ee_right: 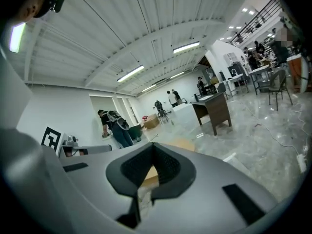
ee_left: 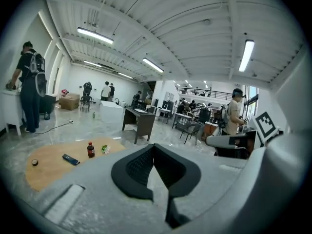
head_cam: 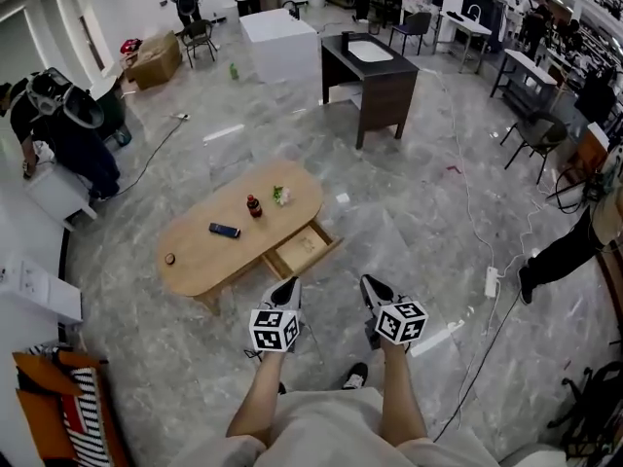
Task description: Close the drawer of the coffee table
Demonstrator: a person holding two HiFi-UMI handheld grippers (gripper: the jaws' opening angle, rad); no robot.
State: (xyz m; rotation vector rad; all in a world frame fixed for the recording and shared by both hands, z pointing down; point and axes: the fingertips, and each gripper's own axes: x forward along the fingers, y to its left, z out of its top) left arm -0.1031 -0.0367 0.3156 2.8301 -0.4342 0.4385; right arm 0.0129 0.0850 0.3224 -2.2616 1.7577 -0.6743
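Approach stage, seen from the head view. The drawer (head_cam: 304, 248) is shown pulled out of the long side of the counter (head_cam: 200, 261), on the side that faces the person. It is left well open, so the task is judged as not yet started at the drawer itself.

Contents: nothing can be made out inside the drawer; only its pale wooden floor is seen. On the counter top 4 things are set back from the open drawer: a bottle (head_cam: 254, 205) with dark contents, a remote (head_cam: 225, 230), a green packet (head_cam: 281, 196) and a small round dark piece (head_cam: 169, 258) near the far end. Because these are carried on the top and not in the drawer, a push on the drawer front is judged unlikely to disturb them, unless the counter is jolted.

Claws: the left claw (head_cam: 287, 288) and the right claw (head_cam: 375, 287) are held side by side ahead of the person, tips aimed toward the drawer, near its front but apart from it. In each gripper view the 2 tips are seen pressed together with nothing between them. Closed tips are judged to be kept so as to give a blunt face for pushing, no grasp being needed. The next move is judged to call for square contact on the drawer front, so that the drawer is not skewed in its slot.
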